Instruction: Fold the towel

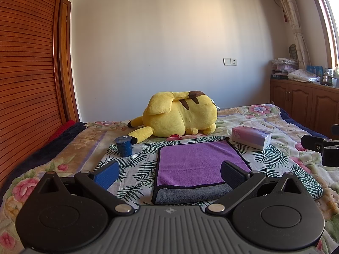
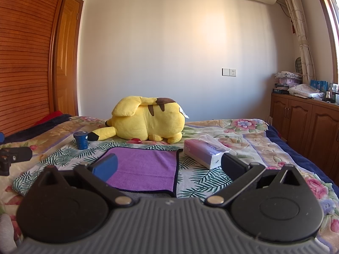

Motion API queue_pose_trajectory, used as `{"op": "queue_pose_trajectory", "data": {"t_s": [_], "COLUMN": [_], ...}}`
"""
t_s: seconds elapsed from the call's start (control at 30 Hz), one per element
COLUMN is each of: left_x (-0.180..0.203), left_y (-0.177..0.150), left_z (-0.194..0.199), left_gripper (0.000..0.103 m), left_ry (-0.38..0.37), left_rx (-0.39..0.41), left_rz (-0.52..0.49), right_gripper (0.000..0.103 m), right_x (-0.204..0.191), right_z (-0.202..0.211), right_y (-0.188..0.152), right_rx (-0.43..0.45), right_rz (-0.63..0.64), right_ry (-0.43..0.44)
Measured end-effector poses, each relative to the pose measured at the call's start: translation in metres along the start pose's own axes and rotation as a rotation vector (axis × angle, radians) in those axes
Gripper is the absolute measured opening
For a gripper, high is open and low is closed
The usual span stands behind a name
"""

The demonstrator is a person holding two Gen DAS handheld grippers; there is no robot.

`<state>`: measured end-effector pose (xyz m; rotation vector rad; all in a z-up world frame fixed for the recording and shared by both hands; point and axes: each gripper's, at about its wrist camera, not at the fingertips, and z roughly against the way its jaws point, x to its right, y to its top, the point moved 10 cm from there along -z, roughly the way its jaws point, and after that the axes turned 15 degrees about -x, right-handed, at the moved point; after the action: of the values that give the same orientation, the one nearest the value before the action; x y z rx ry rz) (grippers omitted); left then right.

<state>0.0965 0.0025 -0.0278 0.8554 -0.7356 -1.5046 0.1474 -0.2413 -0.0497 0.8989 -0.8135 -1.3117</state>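
A purple towel [image 1: 197, 163] with a dark hem lies on a leaf-print cloth [image 1: 135, 165] on the bed. It is folded over, its grey underside [image 1: 190, 194] showing along the near edge. It also shows in the right wrist view [image 2: 144, 169]. My left gripper [image 1: 169, 173] is open and empty, hovering just short of the towel's near edge. My right gripper [image 2: 168, 167] is open and empty, near the towel's near right corner. Each gripper shows at the edge of the other's view: the right [image 1: 320, 148], the left [image 2: 12, 156].
A yellow plush toy [image 1: 180, 114] lies beyond the towel. A dark blue cup [image 1: 124, 146] stands at the far left of the cloth. A pink tissue pack [image 1: 251, 137] lies at the towel's far right corner. Wooden cabinets [image 1: 305, 101] stand right; a slatted wardrobe [image 1: 25, 74] left.
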Motion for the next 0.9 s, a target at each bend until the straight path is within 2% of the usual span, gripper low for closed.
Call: {"op": "queue_pose_trajectory", "data": {"t_s": [0.7, 0.9], "left_x": [0.0, 0.002], "left_y": [0.0, -0.01], "left_z": [0.0, -0.009], "left_gripper": [0.087, 0.087], "left_ry": [0.001, 0.003], "left_rx": [-0.003, -0.02], "left_rz": [-0.001, -0.008], "right_gripper": [0.103, 0.103], "right_x": [-0.001, -0.004], "right_z": [0.0, 0.003], "right_y": [0.001, 0.0], "right_rx": [-0.001, -0.012], "right_rz": [-0.001, 0.0], "right_ry": [0.001, 0.002]}}
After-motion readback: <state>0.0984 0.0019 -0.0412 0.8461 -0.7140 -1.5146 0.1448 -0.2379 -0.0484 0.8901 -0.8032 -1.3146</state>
